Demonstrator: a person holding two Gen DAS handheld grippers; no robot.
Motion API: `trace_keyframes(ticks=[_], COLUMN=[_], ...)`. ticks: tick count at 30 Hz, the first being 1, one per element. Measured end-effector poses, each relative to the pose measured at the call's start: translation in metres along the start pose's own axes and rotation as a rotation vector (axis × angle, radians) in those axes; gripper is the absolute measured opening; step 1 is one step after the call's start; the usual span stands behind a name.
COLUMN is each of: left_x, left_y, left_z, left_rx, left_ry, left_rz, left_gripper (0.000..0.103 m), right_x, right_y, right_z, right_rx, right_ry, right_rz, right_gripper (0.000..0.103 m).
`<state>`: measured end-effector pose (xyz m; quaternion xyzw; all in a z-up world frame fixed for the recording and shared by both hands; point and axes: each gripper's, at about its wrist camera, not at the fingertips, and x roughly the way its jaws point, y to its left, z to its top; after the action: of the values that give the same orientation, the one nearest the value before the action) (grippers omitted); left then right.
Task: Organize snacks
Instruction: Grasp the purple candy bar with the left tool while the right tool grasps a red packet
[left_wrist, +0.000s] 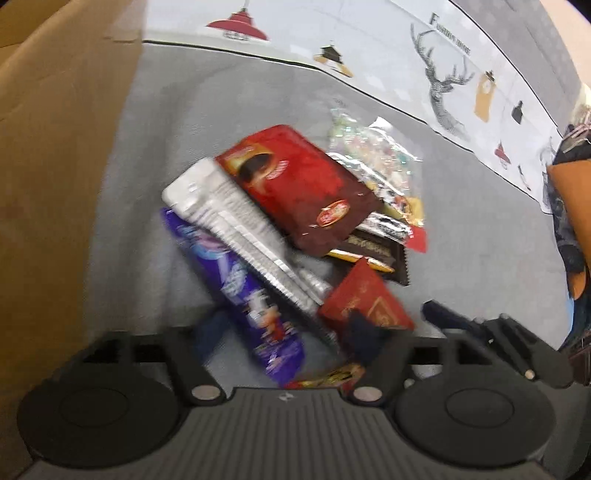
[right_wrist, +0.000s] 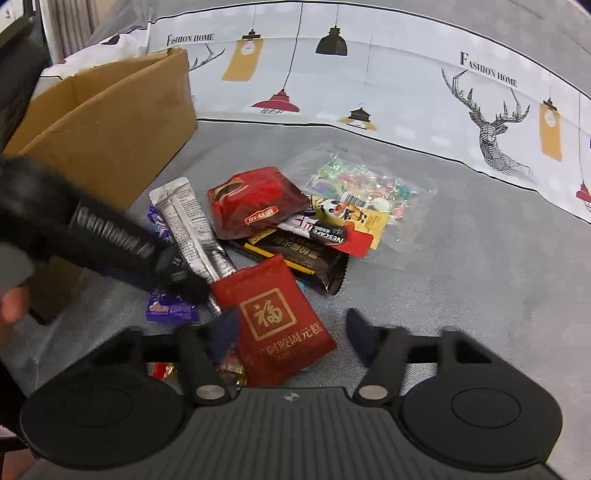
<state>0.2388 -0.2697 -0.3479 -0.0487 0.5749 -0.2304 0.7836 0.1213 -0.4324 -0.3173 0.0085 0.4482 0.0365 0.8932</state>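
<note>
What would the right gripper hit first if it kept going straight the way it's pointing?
Most likely the red packet with the gold square: it lies between the open right gripper fingertips, nearer the left one. Depth is hard to judge, so the grey cloth beside it is possible.

grey fabric surface (right_wrist: 461, 266) underneath, white cloth (right_wrist: 406, 92) along the back printed with hanging lamps, a line-art deer (right_wrist: 487, 122) and "Fashion Home" lettering, all a bit fisheye-bent
</note>
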Motion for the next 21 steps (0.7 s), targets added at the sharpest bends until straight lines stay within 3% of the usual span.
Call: trace_keyframes(ticks=[3, 4, 5, 6, 8, 9, 10, 15, 17, 18, 19, 21], left_x=[-0.002, -0.001, -0.002, 0.001, -0.005, -0.010, -0.007, -0.020, -0.005, -0.003, -0.003, -0.002], left_y=[-0.005, -0.005, -0.007, -0.009, -0.006, -0.005, -0.006, -0.007, 0.000, 0.005, 0.007, 0.003], left_z=[-0.004, -0.004, -0.006, -0.008, -0.012, -0.015, -0.017, -0.029, -0.024, -0.021, -0.018, -0.015], left_rx=[0.042, 0.047, 0.086, 0.107, 0.137, 0.145, 0.150, 0.232, 0.184, 0.130, 0.119, 0.142], left_ry=[-0.026, -0.029, -0.049, -0.061, -0.047, -0.029, -0.028, -0.047, -0.006, 0.001, -0.006, -0.027], left_rz=[0.050, 0.053, 0.081, 0.088, 0.058, 0.054, 0.056, 0.092, 0.099, 0.072, 0.053, 0.051], left_gripper=[0.083, 0.078, 0.064, 0.044, 0.028, 0.021, 0.019, 0.019, 0.029, 0.038, 0.044, 0.071], right_x=[0.001, 0.003, 0.006, 0.008, 0.005, 0.002, -0.002, -0.011, -0.009, -0.007, -0.005, -0.001], right_y=[0.003, 0.004, 0.006, 0.008, 0.009, 0.009, 0.007, -0.015, -0.015, -0.014, -0.014, -0.012], right_z=[0.000, -0.001, -0.001, -0.002, -0.002, -0.001, -0.001, -0.003, -0.004, -0.004, -0.005, -0.007], right_rx=[-0.025, -0.040, -0.058, -0.073, -0.084, -0.080, -0.063, 0.054, 0.042, 0.035, 0.026, 0.005], right_ry=[0.002, 0.006, 0.015, 0.026, 0.007, -0.010, -0.026, -0.047, -0.036, -0.027, -0.011, 0.015], right_rz=[0.043, 0.053, 0.053, 0.053, 0.053, 0.058, 0.060, 0.035, 0.009, -0.015, -0.032, -0.030], right_gripper=[0.070, 0.068, 0.066, 0.058, 0.037, 0.019, 0.007, 0.003, 0.004, 0.013, 0.037, 0.071])
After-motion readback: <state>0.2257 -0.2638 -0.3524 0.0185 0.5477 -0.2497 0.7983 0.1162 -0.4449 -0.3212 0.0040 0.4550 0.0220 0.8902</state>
